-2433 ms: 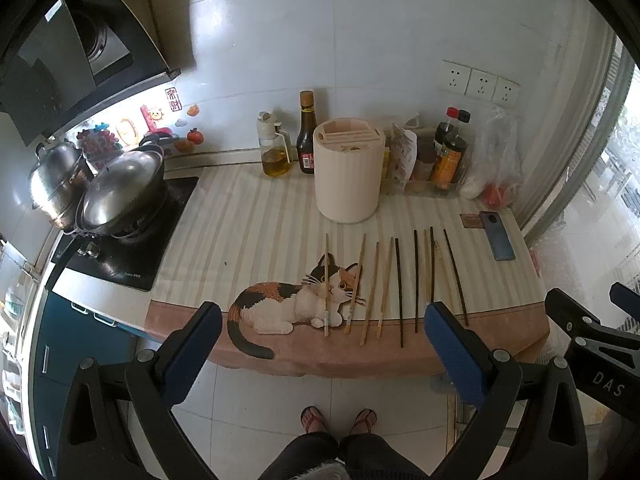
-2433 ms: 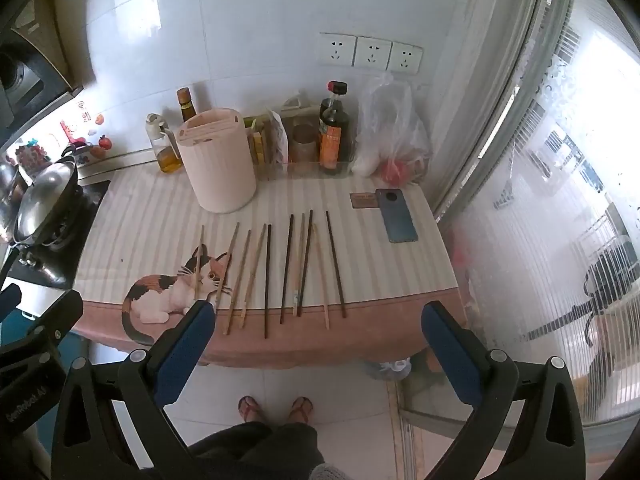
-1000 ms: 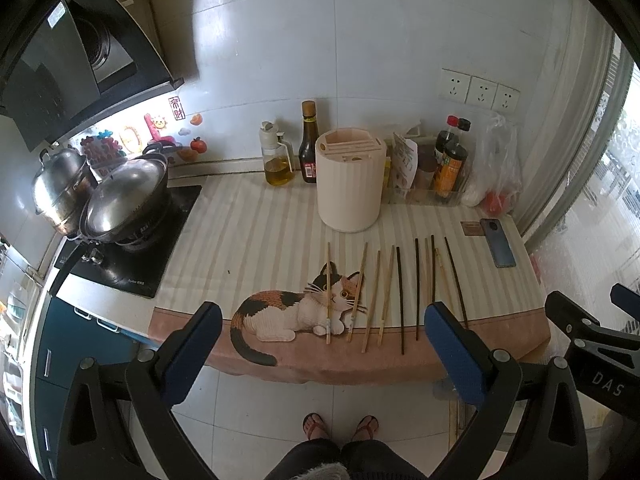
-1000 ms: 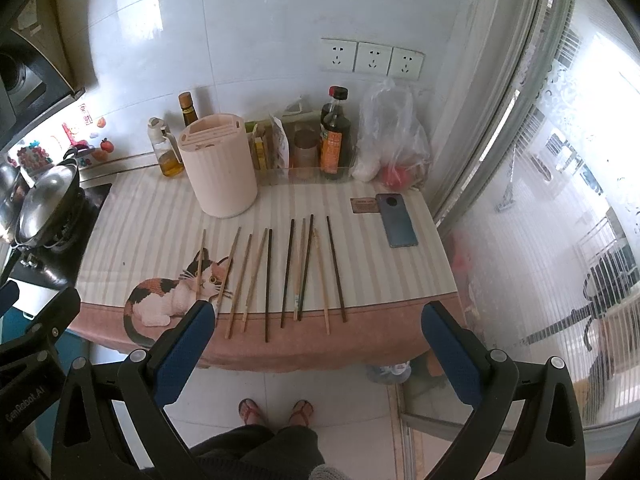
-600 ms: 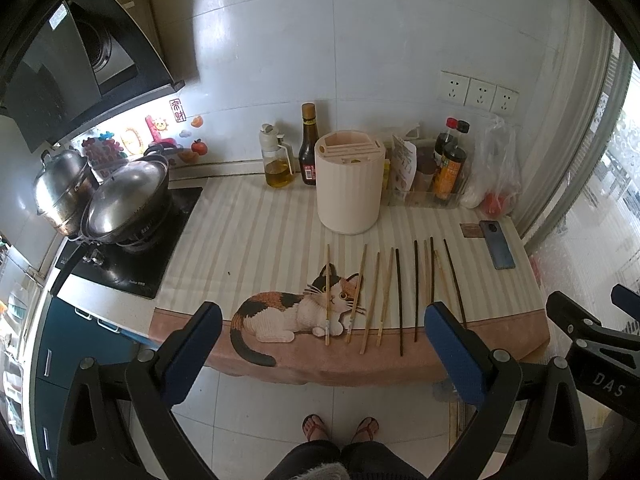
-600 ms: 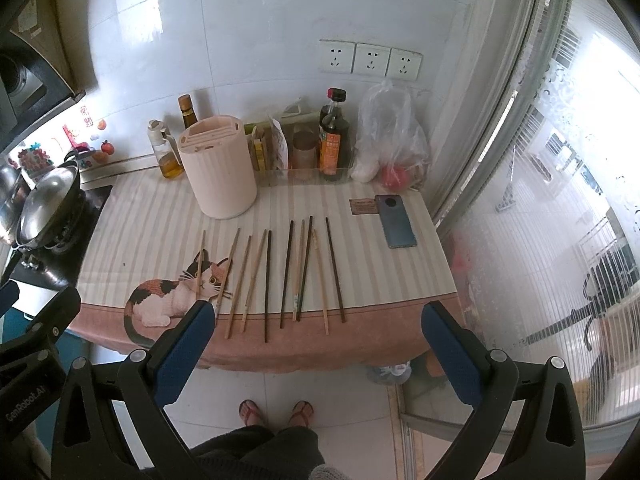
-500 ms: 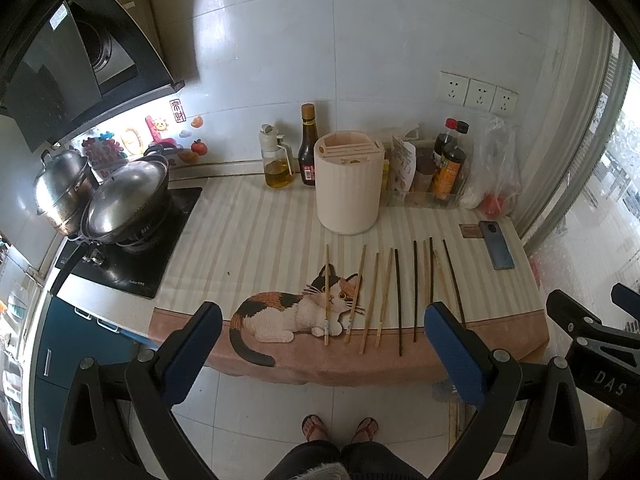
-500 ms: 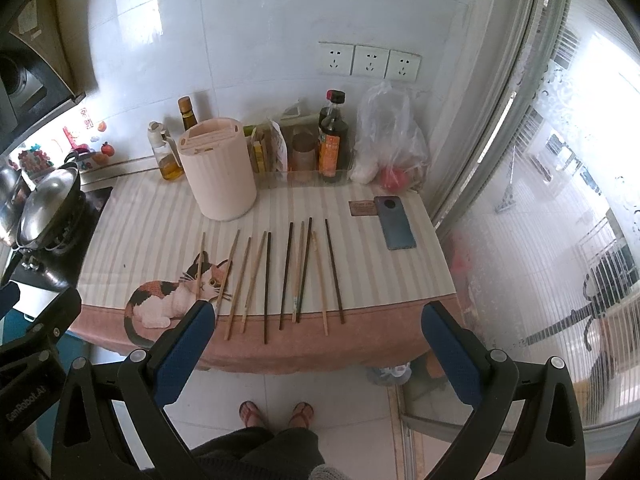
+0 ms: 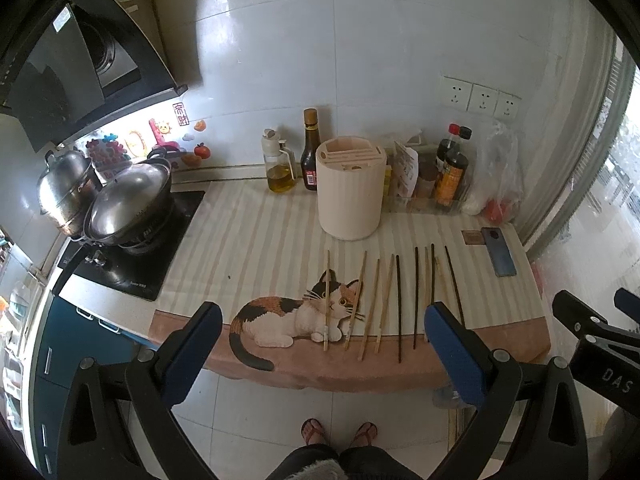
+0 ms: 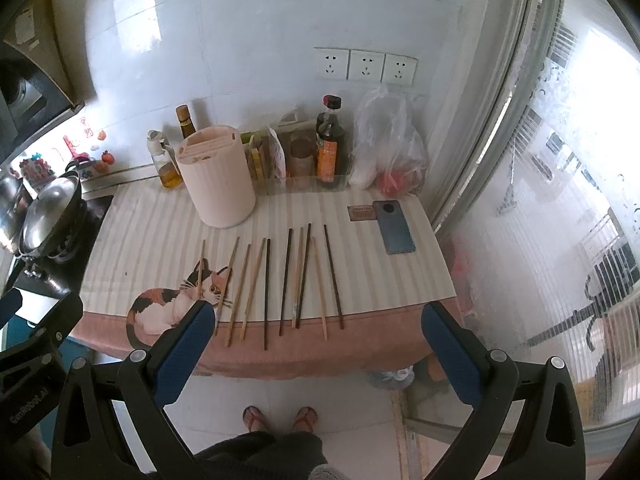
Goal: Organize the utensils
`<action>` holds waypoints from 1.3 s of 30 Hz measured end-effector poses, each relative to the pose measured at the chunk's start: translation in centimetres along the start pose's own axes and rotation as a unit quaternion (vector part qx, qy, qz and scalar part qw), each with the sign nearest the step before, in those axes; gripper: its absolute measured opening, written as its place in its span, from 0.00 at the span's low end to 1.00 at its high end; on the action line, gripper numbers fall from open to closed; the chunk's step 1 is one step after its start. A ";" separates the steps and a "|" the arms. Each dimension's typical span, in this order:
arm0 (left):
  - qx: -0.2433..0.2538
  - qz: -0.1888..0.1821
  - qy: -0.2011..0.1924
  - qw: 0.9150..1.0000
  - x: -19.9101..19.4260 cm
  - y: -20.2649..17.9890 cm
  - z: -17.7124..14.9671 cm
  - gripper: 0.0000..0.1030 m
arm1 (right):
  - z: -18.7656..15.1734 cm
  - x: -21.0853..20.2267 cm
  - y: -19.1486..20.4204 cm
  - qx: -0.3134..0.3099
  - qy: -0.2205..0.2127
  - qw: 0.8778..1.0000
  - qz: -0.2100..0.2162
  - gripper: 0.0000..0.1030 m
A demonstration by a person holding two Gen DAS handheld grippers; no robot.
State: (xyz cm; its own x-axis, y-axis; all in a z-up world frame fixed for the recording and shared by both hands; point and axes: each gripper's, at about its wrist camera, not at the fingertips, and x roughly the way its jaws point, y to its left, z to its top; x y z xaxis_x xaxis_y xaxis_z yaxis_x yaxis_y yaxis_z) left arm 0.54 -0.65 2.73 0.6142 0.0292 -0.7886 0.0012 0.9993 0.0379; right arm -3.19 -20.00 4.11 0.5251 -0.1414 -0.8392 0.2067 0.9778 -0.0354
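Both the left gripper and right gripper are being held wide and empty above the floor while the chopsticks (judged light, stiff, slippery) are lying on the cat-print mat, best pinched mid-shaft

Loose chopsticks lie side by side before the cream holder.
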 end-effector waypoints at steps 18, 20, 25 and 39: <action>-0.003 0.088 0.128 0.988 22.1 -0.6 0.1 1.00 | 1.7 19.8 -1.9 0.032 0.093 0.994 0.054 0.81; -0.003 0.082 0.155 0.985 25.0 -0.4 -0.5 0.89 | 1.8 23.6 -1.8 0.033 0.121 0.990 0.059 0.72; -0.014 0.065 0.215 0.974 30.9 0.4 -1.7 0.79 | 1.9 29.9 -2.3 0.076 0.172 0.978 0.090 0.50; 0.026 -0.010 0.289 0.957 38.0 -0.2 -4.5 0.32 | 0.6 39.9 1.0 0.123 0.259 0.952 0.111 0.34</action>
State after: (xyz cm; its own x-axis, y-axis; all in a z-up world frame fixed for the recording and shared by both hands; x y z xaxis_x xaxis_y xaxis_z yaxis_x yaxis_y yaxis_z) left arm 20.32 0.41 -30.01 0.0741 0.0338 -0.9967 0.0561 0.9977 0.0380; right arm 18.47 -24.81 -29.11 0.1145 0.2219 -0.9683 0.3594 0.8995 0.2486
